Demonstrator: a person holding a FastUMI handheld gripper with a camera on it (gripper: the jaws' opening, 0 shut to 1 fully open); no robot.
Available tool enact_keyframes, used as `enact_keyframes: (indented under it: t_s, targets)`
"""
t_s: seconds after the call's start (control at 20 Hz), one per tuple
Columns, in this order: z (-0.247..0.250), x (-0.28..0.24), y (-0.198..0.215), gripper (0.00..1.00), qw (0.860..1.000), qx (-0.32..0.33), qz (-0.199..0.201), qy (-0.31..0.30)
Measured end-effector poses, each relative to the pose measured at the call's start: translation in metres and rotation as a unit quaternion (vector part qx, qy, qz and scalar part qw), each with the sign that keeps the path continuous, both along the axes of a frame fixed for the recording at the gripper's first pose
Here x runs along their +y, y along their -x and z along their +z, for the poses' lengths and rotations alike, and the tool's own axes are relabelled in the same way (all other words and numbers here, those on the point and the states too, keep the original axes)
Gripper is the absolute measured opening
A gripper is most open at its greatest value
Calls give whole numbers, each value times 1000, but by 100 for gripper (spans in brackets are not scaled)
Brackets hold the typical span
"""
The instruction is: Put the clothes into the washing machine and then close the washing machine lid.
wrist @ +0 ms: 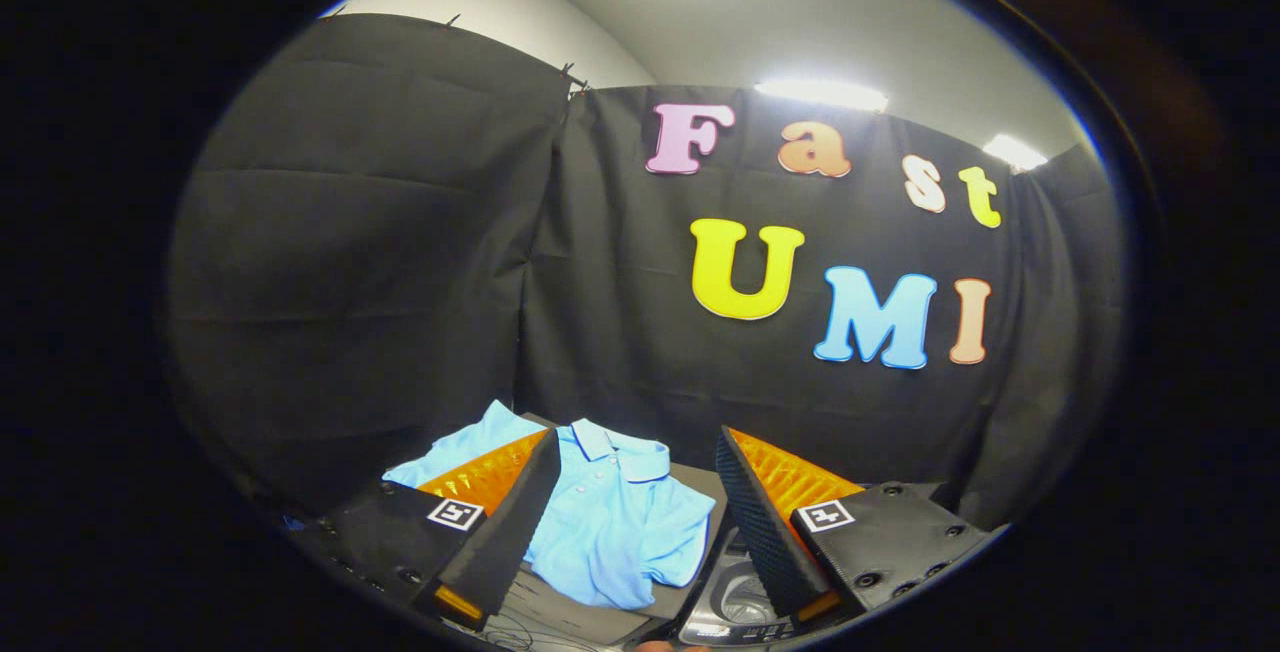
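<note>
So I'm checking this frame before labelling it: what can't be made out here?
- Washing machine: gripper view; cut off below the tongs, so lid state can't be told.
- Blue shirt: gripper view; the left finger of the open tongs covers part of it, including one sleeve's join.
- Surface under the shirt: gripper view; mostly hidden by shirt and fingers.
- Something small at the bottom, below the machine: too little shows to identify.

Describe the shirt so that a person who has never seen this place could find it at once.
Start at the black cloth wall and look down to the grey surface at its foot. There, between and just beyond the open gripper fingers, lies a shirt. It is light blue, with a collar and buttons, spread flat; nothing else here is cloth of that colour.
</note>
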State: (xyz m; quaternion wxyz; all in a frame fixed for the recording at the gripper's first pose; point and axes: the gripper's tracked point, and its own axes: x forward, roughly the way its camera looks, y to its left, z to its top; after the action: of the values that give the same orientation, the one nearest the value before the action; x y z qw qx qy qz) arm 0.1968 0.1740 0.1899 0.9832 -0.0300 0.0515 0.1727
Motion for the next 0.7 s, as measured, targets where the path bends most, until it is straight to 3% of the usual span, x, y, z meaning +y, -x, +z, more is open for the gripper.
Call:
enact_keyframes:
  t_s: [0.2, 0.7]
  targets:
    - [-25, 39, -22, 98, 997, 61, 42, -13]
    - [-85, 86, -95, 98, 985, 164, 53, -10]
